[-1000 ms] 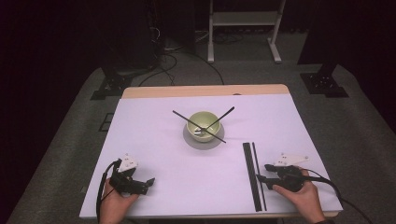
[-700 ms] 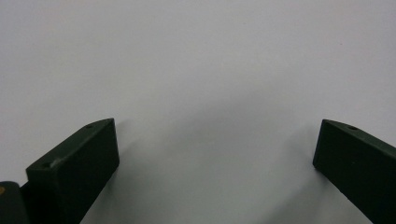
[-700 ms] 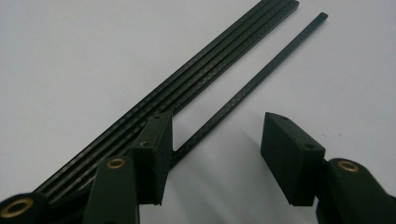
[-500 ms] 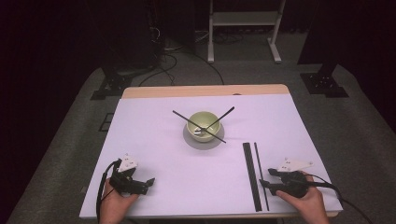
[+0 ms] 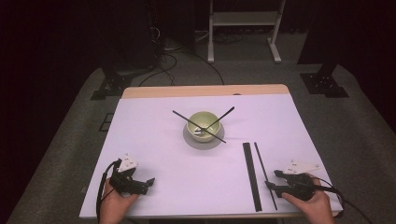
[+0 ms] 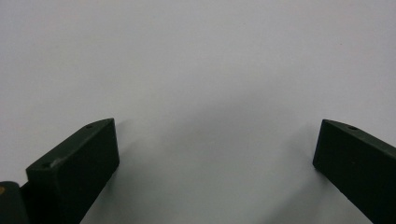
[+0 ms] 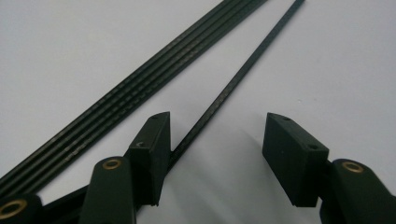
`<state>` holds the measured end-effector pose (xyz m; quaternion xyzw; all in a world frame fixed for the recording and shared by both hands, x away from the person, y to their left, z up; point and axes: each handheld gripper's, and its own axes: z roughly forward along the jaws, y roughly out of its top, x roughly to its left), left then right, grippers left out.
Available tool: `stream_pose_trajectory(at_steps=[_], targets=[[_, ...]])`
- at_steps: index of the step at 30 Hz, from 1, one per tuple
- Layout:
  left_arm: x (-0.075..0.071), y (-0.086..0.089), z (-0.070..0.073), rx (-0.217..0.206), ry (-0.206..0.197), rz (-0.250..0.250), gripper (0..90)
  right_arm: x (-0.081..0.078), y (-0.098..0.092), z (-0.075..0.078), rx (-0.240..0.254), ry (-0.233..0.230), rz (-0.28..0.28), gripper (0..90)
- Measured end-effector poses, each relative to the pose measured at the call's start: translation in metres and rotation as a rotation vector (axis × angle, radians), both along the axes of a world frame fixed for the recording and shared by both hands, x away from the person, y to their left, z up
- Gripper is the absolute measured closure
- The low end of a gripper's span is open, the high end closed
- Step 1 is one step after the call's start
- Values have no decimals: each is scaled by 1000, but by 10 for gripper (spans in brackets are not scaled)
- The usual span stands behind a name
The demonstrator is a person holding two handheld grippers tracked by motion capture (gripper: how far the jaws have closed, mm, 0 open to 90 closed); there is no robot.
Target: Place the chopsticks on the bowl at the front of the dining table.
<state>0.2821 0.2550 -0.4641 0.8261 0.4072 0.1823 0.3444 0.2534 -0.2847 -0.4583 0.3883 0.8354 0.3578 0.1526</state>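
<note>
Black single strip [image 7: 233,84] between right tool [image 7: 217,140] jaws

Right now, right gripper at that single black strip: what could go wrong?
1. The single strip lies against one pad of the open right gripper, off-centre; closing may push it sideways rather than pinch it.
2. The bundle of strips lies close alongside and could get nudged.
3. The strip is thin and flat on the table; the pads may slip over it.

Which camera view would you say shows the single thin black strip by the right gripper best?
The right gripper view: the thin strip runs large and sharp between the open jaws of the right gripper, close beside one jaw, next to the wide ribbed strip. The high view shows it whole but as a hairline. The left gripper view looks at bare white table.
</note>
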Motion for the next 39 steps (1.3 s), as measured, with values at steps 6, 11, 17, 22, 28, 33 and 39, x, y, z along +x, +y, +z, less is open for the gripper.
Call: stream_pose_trajectory(at_steps=[6, 11, 17, 22, 28, 33, 39], targets=[[0, 0, 0, 0, 0, 0, 0, 3, -6, 1, -23, 0, -19, 397], [0, 0, 0, 0, 0, 0, 0, 4, -7, 1, -28, 1, -20, 396], [0, 0, 0, 0, 0, 0, 0, 6, -14, 1, -20, 6, -38, 394], [0, 0, 0, 0, 0, 0, 0, 9, -21, 1, -17, 7, -50, 397], [0, 0, 0, 0, 0, 0, 0, 11, -25, 2, -33, 5, -61, 393], [0, 0, 0, 1, 1, -1, 0, 14, -30, 2, -35, 7, -78, 387], [0, 0, 0, 3, 1, -2, 0, 19, -35, 2, -33, 9, -89, 382]])
